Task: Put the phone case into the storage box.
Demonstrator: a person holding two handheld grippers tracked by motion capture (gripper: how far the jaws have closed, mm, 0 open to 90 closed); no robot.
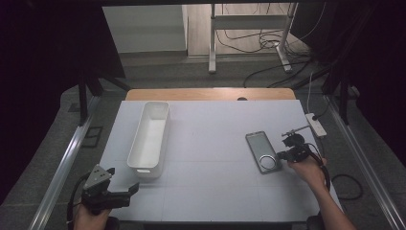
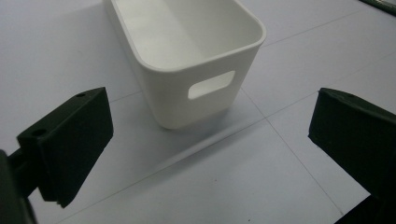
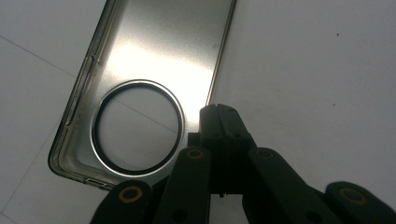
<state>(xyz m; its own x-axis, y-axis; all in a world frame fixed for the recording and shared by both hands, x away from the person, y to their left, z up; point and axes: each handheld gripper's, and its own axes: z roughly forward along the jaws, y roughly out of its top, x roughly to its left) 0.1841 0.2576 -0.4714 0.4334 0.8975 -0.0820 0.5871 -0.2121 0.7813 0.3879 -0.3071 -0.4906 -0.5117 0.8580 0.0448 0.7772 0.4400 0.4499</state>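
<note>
A clear phone case (image 1: 262, 151) with a round ring in its back lies flat on the white table (image 1: 210, 143) at the right. My right gripper (image 1: 286, 155) is at its near right edge. In the right gripper view the jaws stand together, the right gripper (image 3: 218, 114) shut on the rim of the phone case (image 3: 149, 56); the case's near corner is hidden under them. At the near left corner of the table my left gripper (image 1: 123, 178) is held open and empty. In its own view my left gripper (image 2: 212, 140) faces the end wall of a white bin (image 2: 177, 102).
The long white bin (image 1: 143, 167) is empty and lies lengthwise at the table's left. A white power strip (image 1: 316, 123) sits off the right edge, with cables (image 1: 344, 184) on the floor. A wooden edge (image 1: 210, 94) borders the far side.
</note>
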